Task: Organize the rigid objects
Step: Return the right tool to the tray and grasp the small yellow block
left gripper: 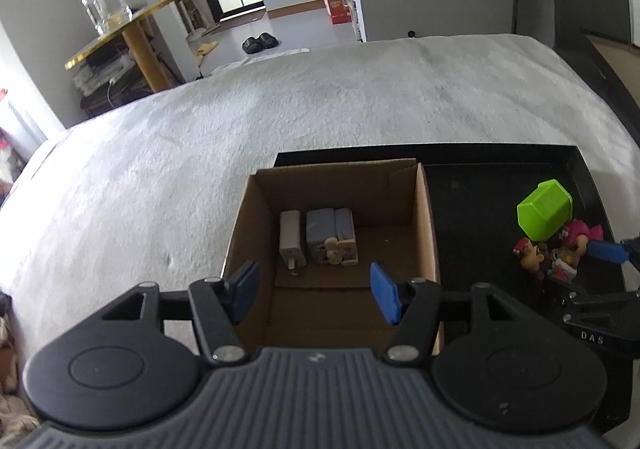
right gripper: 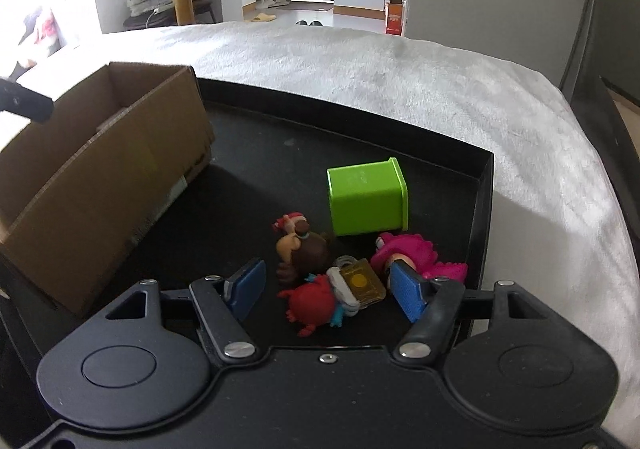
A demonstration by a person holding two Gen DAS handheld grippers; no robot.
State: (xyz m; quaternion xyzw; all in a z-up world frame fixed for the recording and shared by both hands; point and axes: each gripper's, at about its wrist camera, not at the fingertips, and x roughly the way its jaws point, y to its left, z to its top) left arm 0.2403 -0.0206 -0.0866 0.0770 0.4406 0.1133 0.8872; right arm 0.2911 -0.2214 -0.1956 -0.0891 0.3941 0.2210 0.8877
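A cardboard box [left gripper: 424, 217] stands on a black tray [left gripper: 480, 201]; inside lie a white charger [left gripper: 291, 241] and a blue-grey wooden block toy [left gripper: 332, 237]. My left gripper [left gripper: 316, 293] is open and empty above the box's near edge. In the right wrist view, a green cube container [right gripper: 366, 199], a brown-haired figure [right gripper: 308, 251], a red figure [right gripper: 314, 303], a gold padlock [right gripper: 360, 283] and a pink figure [right gripper: 412, 255] lie on the tray [right gripper: 480, 209]. My right gripper [right gripper: 328, 289] is open, its fingers either side of the padlock and red figure.
The tray sits on a white fuzzy bedcover [left gripper: 200, 153]. The box [right gripper: 104, 169] is to the left of the toys. A gold round table [left gripper: 132, 21] with a glass jar stands beyond the bed. A dark headboard [left gripper: 592, 29] is at the right.
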